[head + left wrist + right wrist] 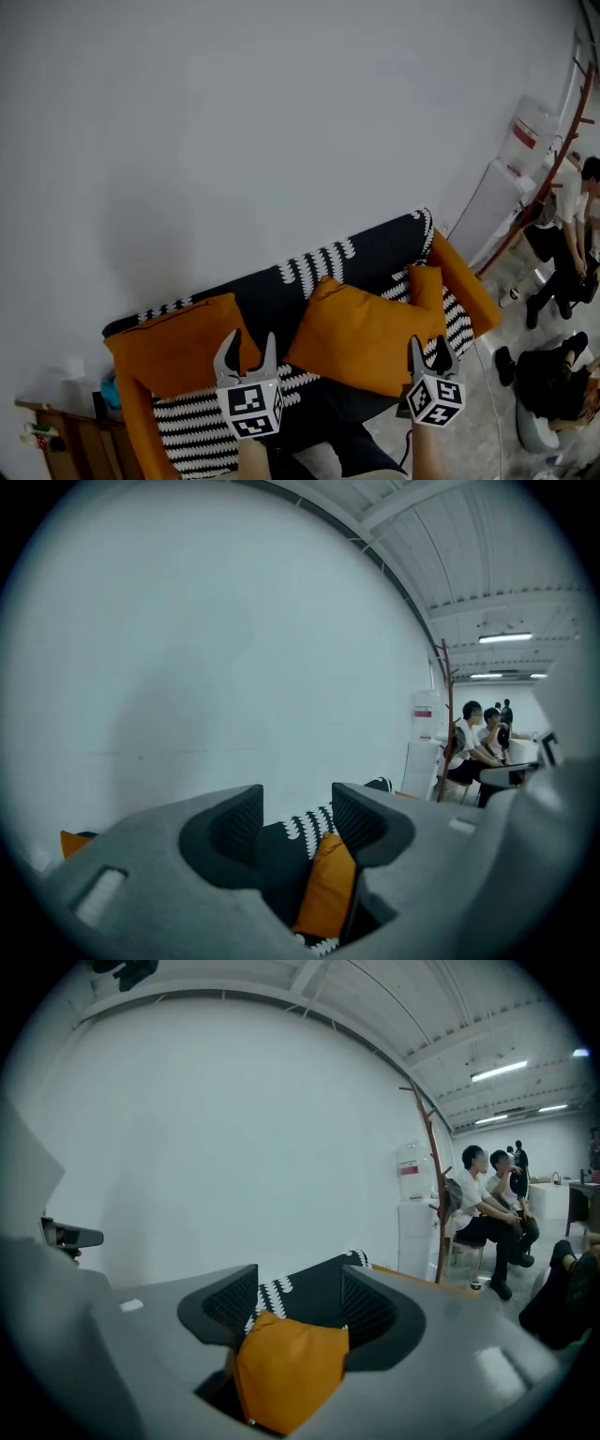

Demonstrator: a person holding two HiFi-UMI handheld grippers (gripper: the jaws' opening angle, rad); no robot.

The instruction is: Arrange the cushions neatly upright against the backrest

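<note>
A black sofa with white zigzag stripes has its backrest against the white wall. Two orange cushions lean on it: one at the left, one at the middle. My left gripper stands open between the two, touching neither. In the left gripper view its jaws are apart, and the middle cushion's edge shows beyond them. My right gripper is open at the middle cushion's lower right corner. That corner lies low in the gap of the right gripper, with the pads off it.
The sofa has orange armrests at the left and the right. A wooden side table stands at the far left. At the right are a water dispenser, a coat stand and seated people.
</note>
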